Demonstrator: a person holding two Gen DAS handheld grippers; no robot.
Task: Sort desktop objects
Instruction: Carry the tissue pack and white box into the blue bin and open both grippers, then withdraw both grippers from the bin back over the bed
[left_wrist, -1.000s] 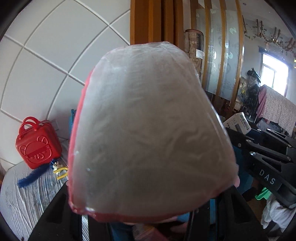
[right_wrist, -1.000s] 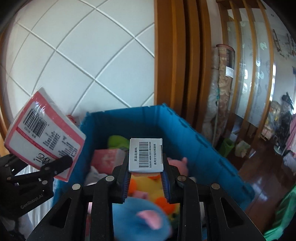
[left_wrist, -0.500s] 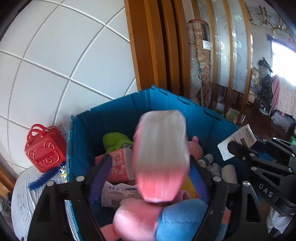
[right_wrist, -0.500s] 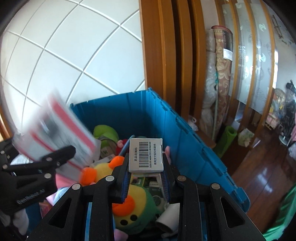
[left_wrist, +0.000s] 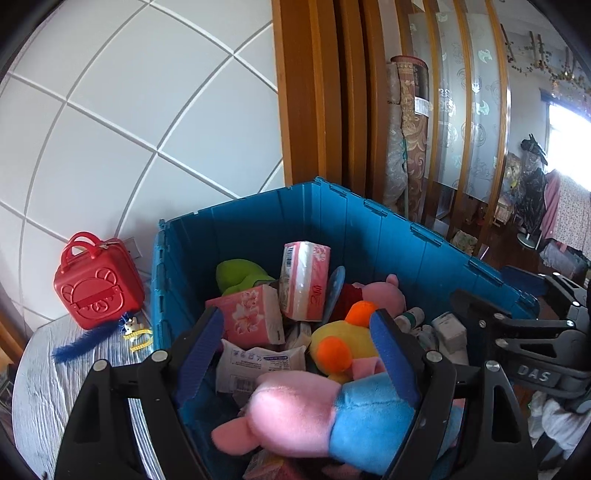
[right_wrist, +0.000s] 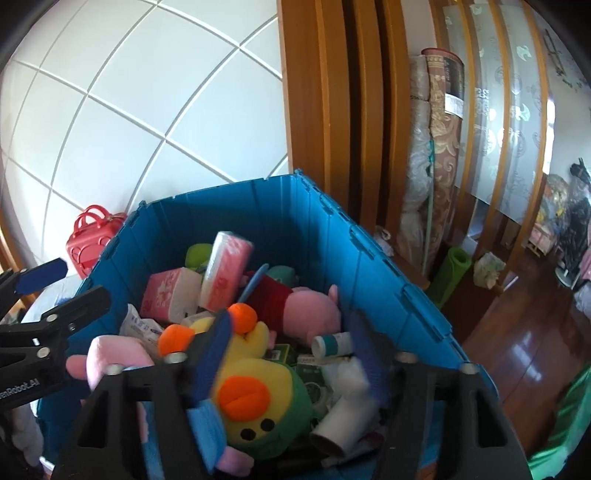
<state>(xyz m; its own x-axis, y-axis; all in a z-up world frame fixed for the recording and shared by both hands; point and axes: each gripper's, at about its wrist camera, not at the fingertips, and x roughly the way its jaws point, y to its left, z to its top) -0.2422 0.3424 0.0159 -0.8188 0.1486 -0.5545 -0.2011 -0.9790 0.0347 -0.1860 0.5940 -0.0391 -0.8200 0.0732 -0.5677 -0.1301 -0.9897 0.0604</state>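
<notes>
Left wrist view: the left claw (left_wrist: 297, 350) now gapes wide and empty, its tissue pack (left_wrist: 303, 280) dropped among plush toys in the blue crate (left_wrist: 369, 236). The right claw (right_wrist: 291, 354) is opening, blurred, its small white box (left_wrist: 448, 328) released into the crate. Beyond, a red bear case (left_wrist: 96, 284) sits on the table (left_wrist: 44, 387) against the tiled wall.

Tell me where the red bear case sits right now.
In the left wrist view the red bear case stands on the table's grey cloth, left of the blue bin, against the white tiled wall.
</notes>
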